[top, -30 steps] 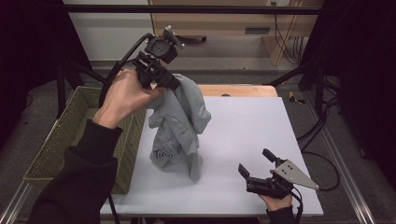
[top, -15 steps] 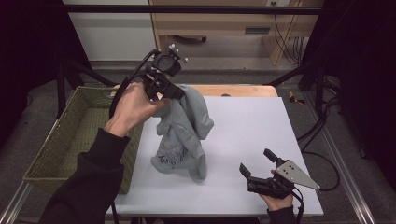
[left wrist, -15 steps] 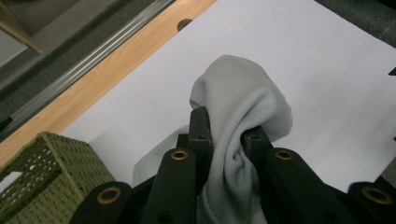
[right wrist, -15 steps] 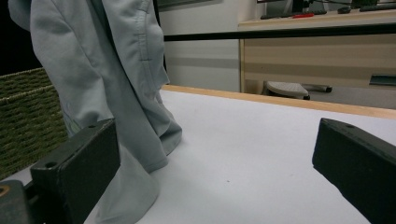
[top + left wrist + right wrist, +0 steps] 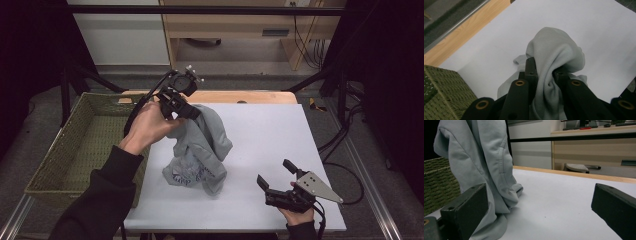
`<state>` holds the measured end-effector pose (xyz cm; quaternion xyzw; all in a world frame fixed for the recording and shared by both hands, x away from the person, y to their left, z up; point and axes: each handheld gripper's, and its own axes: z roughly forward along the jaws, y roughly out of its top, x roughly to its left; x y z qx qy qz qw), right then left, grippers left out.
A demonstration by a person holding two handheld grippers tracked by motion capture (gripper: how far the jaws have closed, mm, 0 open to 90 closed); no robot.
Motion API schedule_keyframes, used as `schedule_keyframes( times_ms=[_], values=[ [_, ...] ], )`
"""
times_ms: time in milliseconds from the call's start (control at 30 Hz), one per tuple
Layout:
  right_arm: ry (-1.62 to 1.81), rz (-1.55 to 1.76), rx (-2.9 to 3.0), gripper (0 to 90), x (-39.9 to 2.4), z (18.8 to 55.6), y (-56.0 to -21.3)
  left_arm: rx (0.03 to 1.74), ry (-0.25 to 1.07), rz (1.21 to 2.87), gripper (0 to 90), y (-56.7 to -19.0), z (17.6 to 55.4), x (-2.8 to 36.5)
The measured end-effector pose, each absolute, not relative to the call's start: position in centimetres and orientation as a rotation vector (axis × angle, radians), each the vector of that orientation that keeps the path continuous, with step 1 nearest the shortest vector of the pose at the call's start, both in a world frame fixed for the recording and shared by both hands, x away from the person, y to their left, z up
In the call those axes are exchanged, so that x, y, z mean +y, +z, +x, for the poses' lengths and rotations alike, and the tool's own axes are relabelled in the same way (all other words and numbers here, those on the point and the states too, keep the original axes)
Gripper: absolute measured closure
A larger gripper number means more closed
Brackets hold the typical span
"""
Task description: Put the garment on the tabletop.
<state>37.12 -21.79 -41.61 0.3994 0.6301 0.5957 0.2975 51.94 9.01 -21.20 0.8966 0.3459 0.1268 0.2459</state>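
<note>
So the left gripper [image 5: 192, 113] has a bunch of the grey garment [image 5: 202, 150] pinched tight between its jaws, up near the top of the fabric, and the rest hangs down so the bottom piles up on the white table [image 5: 280, 130], just beside the green woven basket [image 5: 82, 150]. If the idea is to lay it out flat or fold it, I'd say the trick is lowering slowly and dragging a bit sideways so the cloth unrolls instead of collapsing into a heap. In the left gripper view the fabric [image 5: 551, 65] bulges out past the fingertips [image 5: 531, 65] and wraps between them, so the hold looks solid. The right gripper [image 5: 278, 178] sits low near the table's front edge with its jaws spread wide, nothing in them, well apart from the cloth; from its own view the garment [image 5: 481, 165] hangs off to one side, beyond its fingers [image 5: 466, 207].
</note>
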Motion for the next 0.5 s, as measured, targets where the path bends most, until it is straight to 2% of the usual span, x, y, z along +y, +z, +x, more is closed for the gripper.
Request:
schedule_keyframes(
  times_ms=[500],
  values=[
    [1.577, 1.061, 1.673, 1.2, -21.8, 37.1, -41.6, 0.953, 0.264, 2.486, 78.1, -25.2, 52.7, 8.3]
  ],
)
